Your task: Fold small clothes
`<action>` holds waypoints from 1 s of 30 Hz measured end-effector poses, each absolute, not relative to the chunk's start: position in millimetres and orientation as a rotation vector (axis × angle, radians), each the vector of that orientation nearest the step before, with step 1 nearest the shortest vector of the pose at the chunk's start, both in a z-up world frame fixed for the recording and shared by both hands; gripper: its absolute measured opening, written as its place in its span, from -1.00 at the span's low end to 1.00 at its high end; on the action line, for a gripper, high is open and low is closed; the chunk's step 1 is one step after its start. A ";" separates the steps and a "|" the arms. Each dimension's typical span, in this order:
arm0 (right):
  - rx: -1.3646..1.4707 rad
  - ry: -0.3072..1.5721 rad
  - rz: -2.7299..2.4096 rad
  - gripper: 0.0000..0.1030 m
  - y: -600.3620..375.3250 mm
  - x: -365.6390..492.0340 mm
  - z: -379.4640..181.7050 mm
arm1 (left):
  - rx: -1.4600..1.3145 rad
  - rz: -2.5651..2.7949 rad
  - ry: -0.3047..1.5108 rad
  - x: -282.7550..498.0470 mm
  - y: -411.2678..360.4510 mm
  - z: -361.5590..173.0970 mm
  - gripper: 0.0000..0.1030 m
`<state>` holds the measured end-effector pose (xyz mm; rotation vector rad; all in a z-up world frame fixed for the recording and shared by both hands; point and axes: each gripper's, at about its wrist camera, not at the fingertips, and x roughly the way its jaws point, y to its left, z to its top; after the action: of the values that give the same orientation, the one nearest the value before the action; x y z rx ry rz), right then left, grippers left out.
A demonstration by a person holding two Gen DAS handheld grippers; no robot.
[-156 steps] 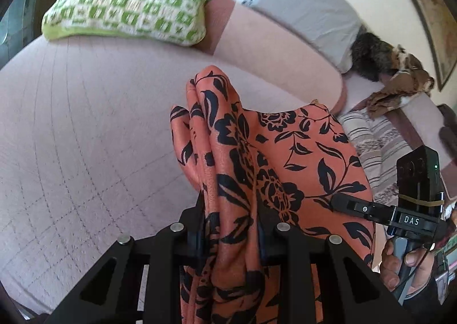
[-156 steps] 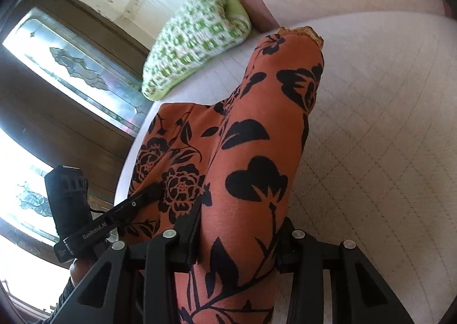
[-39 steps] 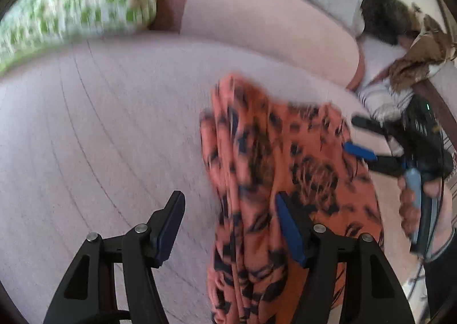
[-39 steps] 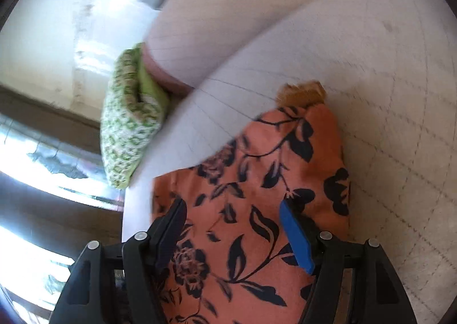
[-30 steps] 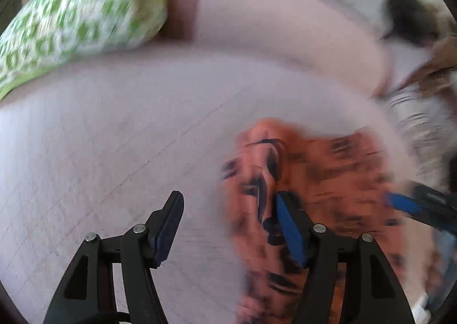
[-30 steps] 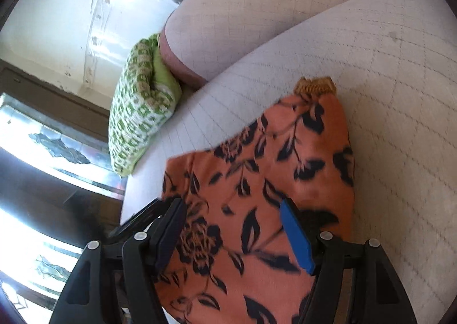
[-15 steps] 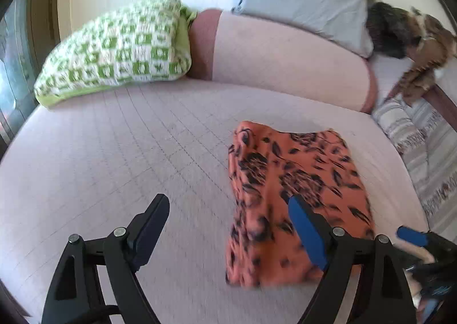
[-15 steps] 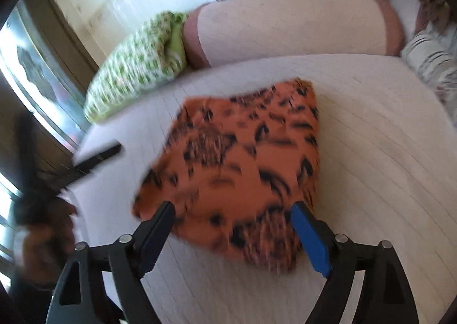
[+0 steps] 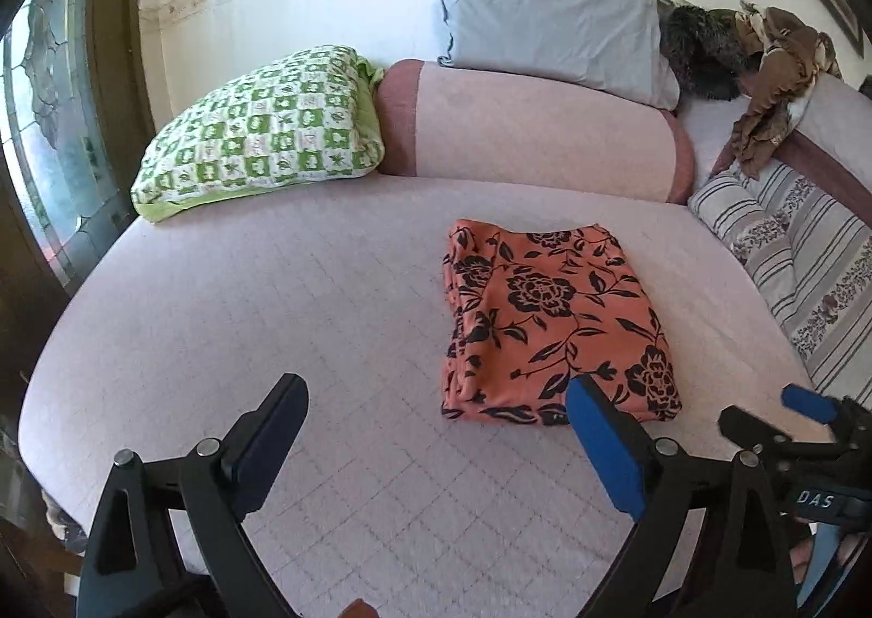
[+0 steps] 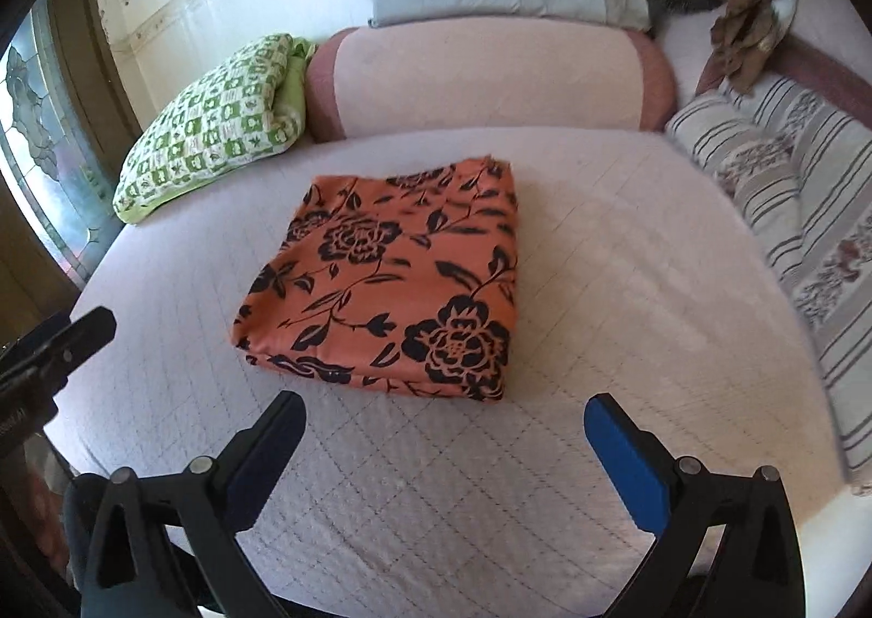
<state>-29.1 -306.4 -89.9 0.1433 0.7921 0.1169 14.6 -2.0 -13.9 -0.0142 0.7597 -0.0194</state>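
Bed (image 9: 327, 291): pale quilted cover, bare where the cloth is not.
Pillows: green checked pillow (image 9: 261, 127) and grey pillow (image 9: 545, 13) at the head, well apart from the cloth.
Cloth (image 10: 392, 269): orange with black flowers, lying mid-bed as a flat layered rectangle, edges roughly square.
Left gripper (image 9: 436, 427): jaws opening wide, nothing between them, short of the cloth.
Right gripper (image 10: 444, 432): jaws opening wide, empty, clear of the cloth.
Progress: this piece looks folded; nothing more seems left on it.
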 end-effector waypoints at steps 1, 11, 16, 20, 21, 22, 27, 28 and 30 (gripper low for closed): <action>0.135 0.788 0.111 1.00 -305.7 -31.9 -88.1 | -0.006 -0.008 0.763 13.2 -3.0 -13.5 0.85; 0.068 0.753 0.103 1.00 -295.3 -39.3 -79.8 | 0.030 -0.080 0.744 -7.1 -16.1 -0.3 0.85; 0.013 0.726 0.082 1.00 -289.9 -41.4 -72.0 | 0.024 -0.071 0.700 -14.7 -17.6 8.6 0.85; -0.024 0.700 0.074 1.00 -287.2 -45.8 -58.0 | 0.017 -0.042 0.698 -11.9 -13.2 10.4 0.85; -0.033 0.696 0.070 1.00 -285.8 -46.8 -54.3 | 0.025 -0.039 0.710 -9.7 -13.5 9.2 0.85; -0.039 0.693 0.070 1.00 -284.2 -47.4 -51.5 | 0.028 -0.035 0.715 -8.6 -13.5 8.4 0.85; -0.061 0.690 0.086 1.00 -274.9 -50.3 -48.0 | 0.029 -0.036 0.728 -8.3 -11.7 5.9 0.85; -0.070 0.695 0.084 1.00 -273.4 -50.2 -48.8 | 0.032 -0.036 0.727 -8.5 -11.3 6.1 0.85; -0.079 0.697 0.082 1.00 -271.6 -51.7 -48.6 | 0.036 -0.031 0.728 -7.6 -10.8 6.4 0.86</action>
<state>-51.7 -271.6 -48.6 -0.0788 0.6966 0.0816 -7.6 -10.8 6.4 0.0363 0.7280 -0.0313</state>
